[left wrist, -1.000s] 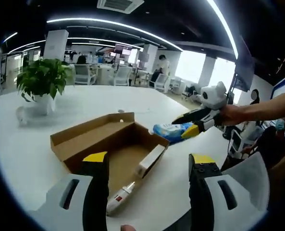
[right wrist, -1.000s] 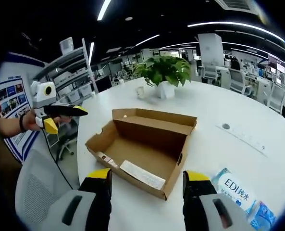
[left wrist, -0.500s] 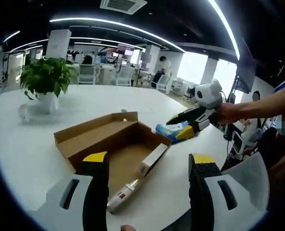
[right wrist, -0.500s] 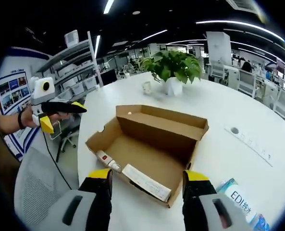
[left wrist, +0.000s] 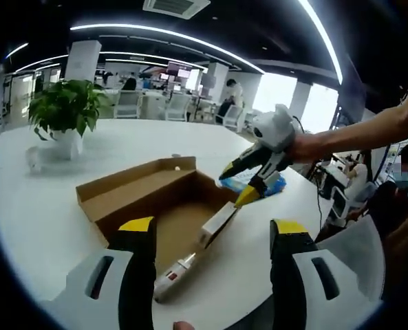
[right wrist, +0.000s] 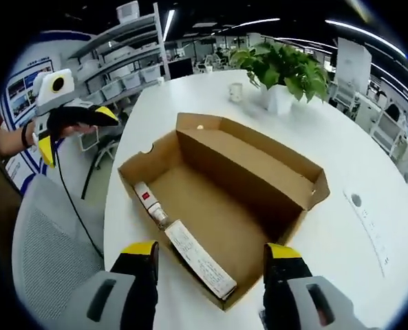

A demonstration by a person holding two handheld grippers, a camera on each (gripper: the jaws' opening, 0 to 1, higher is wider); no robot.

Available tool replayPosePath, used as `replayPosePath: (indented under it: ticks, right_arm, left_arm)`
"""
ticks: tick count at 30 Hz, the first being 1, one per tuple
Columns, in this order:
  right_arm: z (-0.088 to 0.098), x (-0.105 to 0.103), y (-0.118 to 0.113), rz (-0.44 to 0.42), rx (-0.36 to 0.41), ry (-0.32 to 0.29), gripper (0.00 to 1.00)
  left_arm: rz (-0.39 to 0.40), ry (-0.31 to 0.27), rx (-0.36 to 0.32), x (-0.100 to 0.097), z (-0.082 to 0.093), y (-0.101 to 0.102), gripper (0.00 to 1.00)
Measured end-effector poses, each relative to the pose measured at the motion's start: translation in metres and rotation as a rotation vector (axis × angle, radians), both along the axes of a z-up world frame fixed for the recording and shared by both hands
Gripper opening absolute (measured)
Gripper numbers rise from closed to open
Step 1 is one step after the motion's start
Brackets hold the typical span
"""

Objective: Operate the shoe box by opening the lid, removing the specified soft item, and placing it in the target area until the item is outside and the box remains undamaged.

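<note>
Plainly, the shoe box (right wrist: pixel 221 206) lies open on the white table (right wrist: pixel 369 179), its lid folded back on the far side from the right gripper (right wrist: pixel 210 258), whose jaws stand spread and empty just short of the box's near corner. That placing looks straight down into the cardboard tray, where a white-and-red tube (right wrist: pixel 148 203) and a flat white strip (right wrist: pixel 200 258) rest along the wall nearest the left jaw.

In the left gripper view the left gripper (left wrist: pixel 214 237) hovers over the box's near end, jaws also apart and holding nothing. Beyond them, the blue soft pack (left wrist: pixel 259 185) lies on the table outside the box, just past its far corner, partly hidden by the right gripper (left wrist: pixel 241 182). So the item looks already out, I judge. A potted plant (left wrist: pixel 65 113) stands well beyond the box.
</note>
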State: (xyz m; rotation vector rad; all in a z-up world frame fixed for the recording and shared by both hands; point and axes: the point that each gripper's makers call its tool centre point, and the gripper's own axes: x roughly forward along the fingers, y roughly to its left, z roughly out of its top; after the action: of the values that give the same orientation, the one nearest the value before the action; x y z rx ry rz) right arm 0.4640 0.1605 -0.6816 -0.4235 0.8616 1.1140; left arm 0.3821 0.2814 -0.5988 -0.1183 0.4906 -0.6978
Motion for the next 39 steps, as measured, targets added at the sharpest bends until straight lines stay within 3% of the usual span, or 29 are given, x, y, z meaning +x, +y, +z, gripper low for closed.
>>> replayPosePath:
  ticks: [10,25,30,39]
  right_arm:
    - [-0.021,0.009,0.015,0.109,-0.088,0.017,0.61]
    - [-0.046,-0.003,0.026,0.318,-0.211,0.068,0.65]
    - [-0.052,-0.002,0.03,0.408,-0.277,0.039,0.65]
    - [-0.065,0.007,0.024,0.45,-0.336,-0.019,0.62]
  left_arm:
    - [-0.004,0.016,0.005,-0.008,-0.005,0.0,0.66]
    - [0.028,0.033,0.019,-0.012,-0.012,0.012,0.66]
    - [0.03,0.045,0.026,-0.012,-0.018,0.013,0.66]
    - [0.037,0.044,0.023,-0.009,-0.017,0.015,0.66]
